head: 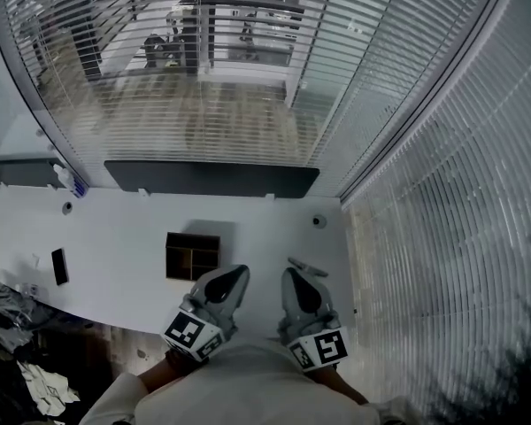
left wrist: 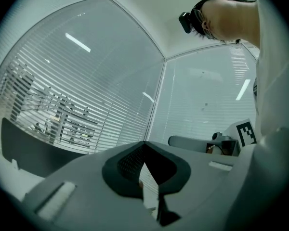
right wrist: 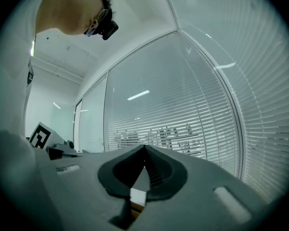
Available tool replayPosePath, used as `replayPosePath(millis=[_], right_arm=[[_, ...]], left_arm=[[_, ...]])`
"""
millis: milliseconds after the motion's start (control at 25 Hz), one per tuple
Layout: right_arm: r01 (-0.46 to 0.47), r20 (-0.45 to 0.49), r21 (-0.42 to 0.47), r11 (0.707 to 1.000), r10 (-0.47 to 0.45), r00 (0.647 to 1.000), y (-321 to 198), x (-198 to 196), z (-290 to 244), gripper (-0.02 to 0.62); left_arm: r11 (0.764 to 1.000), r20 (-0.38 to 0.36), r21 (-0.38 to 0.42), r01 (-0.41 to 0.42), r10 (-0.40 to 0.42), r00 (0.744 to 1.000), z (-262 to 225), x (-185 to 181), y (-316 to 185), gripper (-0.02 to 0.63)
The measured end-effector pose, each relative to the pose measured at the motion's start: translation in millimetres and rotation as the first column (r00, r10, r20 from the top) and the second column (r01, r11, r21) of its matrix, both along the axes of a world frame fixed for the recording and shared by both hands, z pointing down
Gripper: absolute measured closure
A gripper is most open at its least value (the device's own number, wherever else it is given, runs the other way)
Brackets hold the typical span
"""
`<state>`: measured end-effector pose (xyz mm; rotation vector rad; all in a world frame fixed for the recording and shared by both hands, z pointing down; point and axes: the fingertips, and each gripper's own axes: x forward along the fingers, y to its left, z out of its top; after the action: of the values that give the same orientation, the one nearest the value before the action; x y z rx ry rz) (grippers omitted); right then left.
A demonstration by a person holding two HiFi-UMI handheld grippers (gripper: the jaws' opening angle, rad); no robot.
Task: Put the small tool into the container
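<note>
While I am holding the left gripper (head: 237,274) and right gripper (head: 294,274) clenched on nothing, the small tool (head: 307,267) is lying crosswise just past the right one, near the right edge of the tabletop (head: 115,237).

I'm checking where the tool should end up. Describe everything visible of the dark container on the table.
The container is a small, dark brown, roughly square box with an open top. It looks wooden, and thin dividers split it into several compartments. It sits flat and upright on the white table, towards the near edge. The compartments are too dark to show any contents. Nothing else on the table touches it.
</note>
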<state>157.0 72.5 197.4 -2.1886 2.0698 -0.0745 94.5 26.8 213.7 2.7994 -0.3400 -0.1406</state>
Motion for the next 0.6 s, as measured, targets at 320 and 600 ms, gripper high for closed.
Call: replayPosePath(millis=[320,600], right_arm=[[-0.010,-0.020,-0.014,1.000,0.009,1.000,1.6,10.7,-4.3,0.595],[-0.021,-0.011,-0.041,0.999,0.021,1.000,5.4,23.0,15.9,0.594]], left_arm=[[1.000,0.007,0.009,-0.023,0.023,1.000,-3.4,16.2,3.2,0.604],[0.999,0.028,-0.006,-0.033,0.033,0.999,13.1,28.2,5.3,0.604]])
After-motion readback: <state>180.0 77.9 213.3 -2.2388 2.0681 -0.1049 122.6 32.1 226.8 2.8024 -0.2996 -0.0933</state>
